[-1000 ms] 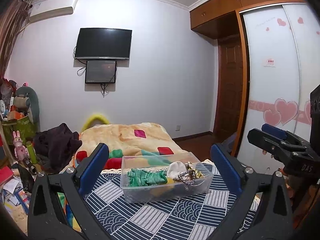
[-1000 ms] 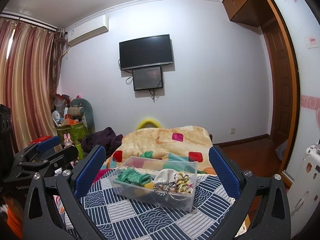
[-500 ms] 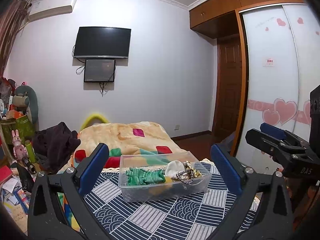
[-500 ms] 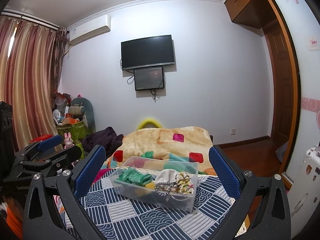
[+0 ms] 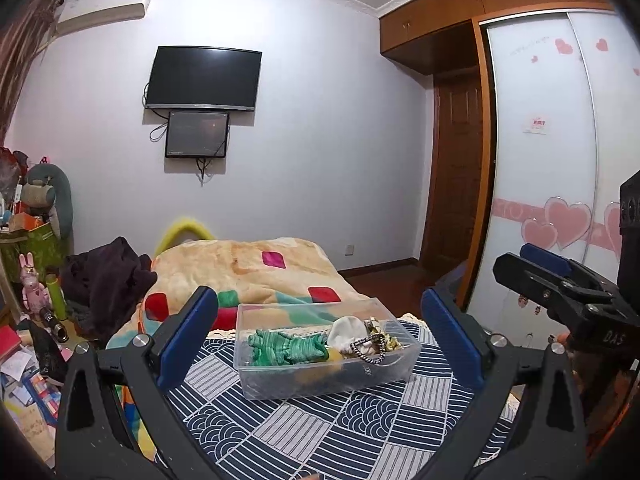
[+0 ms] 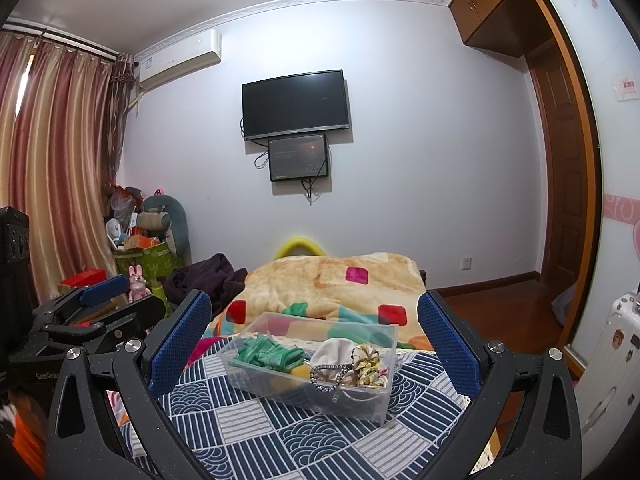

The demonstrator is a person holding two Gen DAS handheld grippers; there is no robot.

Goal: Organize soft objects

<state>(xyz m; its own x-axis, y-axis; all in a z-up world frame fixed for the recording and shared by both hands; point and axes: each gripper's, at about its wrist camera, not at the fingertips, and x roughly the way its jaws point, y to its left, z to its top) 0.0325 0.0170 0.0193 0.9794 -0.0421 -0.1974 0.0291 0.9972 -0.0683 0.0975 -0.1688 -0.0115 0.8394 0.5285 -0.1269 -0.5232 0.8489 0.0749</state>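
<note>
A clear plastic box (image 5: 372,378) (image 6: 372,404) stands on a blue and white patterned cloth (image 5: 320,428) (image 6: 280,436). Inside lie a green cloth (image 5: 286,347) (image 6: 266,355), a white soft item (image 5: 346,330) (image 6: 332,350), a beaded band (image 5: 366,346) (image 6: 326,376) and a floral scrunchie (image 6: 368,362). My left gripper (image 5: 320,342) is open and empty, held back from the box. My right gripper (image 6: 314,346) is open and empty, also held back from it. Each gripper shows at the edge of the other's view.
A bed with a beige patched blanket (image 5: 248,268) (image 6: 340,284) lies behind the box. Dark clothes (image 5: 108,276) sit at its left. Clutter and toys (image 5: 32,280) crowd the left. A wardrobe (image 5: 560,160) and a suitcase (image 6: 608,360) stand at the right.
Both views have shifted slightly. The grippers stay open and the box and its contents have not moved.
</note>
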